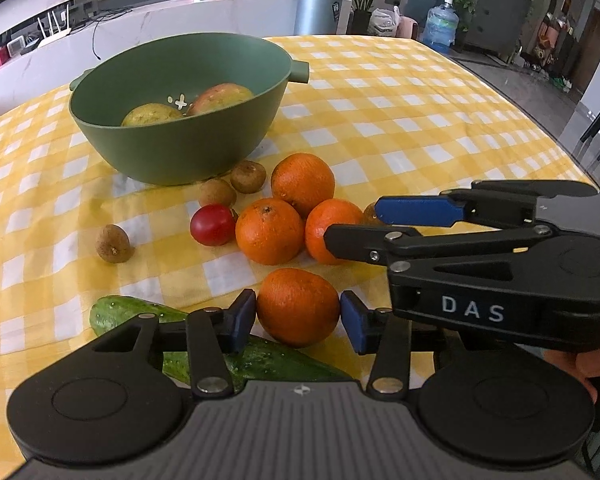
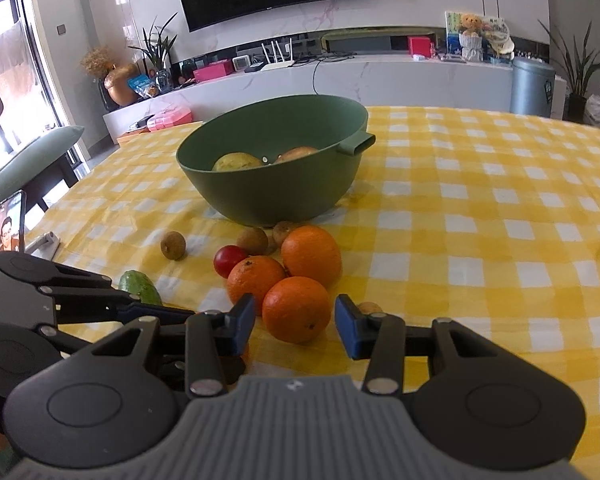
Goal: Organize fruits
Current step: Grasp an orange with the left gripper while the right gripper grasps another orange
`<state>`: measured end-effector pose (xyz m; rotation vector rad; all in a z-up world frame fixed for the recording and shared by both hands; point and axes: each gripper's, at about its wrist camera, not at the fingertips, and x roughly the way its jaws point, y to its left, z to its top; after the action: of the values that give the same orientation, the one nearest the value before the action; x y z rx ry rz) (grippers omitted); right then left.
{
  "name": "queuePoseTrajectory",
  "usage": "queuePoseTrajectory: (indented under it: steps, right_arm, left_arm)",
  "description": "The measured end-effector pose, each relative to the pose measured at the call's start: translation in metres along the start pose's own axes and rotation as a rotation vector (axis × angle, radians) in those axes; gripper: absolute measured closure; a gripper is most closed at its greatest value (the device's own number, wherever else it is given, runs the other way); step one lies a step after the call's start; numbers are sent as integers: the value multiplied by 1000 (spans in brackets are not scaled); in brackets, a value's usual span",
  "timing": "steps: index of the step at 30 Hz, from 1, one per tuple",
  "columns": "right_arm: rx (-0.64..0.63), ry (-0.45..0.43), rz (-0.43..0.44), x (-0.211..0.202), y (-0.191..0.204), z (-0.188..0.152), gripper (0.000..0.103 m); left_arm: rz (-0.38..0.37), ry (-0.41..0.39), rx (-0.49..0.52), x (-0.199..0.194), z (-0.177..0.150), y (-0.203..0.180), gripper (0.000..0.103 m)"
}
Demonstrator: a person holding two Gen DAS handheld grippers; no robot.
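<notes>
The left gripper (image 1: 298, 320) is bracketing the nearest orange (image 1: 298, 307) beside the cucumber (image 1: 260, 356), pads at its sides, contact unclear. The right gripper (image 2: 295, 326) is straddling another orange (image 2: 296, 309), jaws not touching it.

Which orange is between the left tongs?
The orange sitting alone, nearest the cucumber, is between the left tongs. The other three oranges huddle together farther back.

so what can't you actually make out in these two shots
- Bowl contents: both views, its wall hides all but the tops of two fruits.
- Cucumber: left wrist view, the left gripper covers its middle.
- Small brown fruit: right wrist view, mostly behind the right gripper finger.
- Whether either gripper's pads touch its orange: unclear.
</notes>
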<state>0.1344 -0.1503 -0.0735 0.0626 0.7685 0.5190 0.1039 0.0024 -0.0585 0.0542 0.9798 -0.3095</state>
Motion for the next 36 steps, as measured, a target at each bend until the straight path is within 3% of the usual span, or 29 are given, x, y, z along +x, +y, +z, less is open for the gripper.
queuePoseTrajectory:
  steps: [29,36]
  right_arm:
    - [36,34,-19,20,-3,3,61]
    - [41,32,-23,19,-5,2,65]
  left_arm:
    - [-21,-12,-42,-3,0,6,53]
    - [-31,-24,-46,-6,-1,7,53]
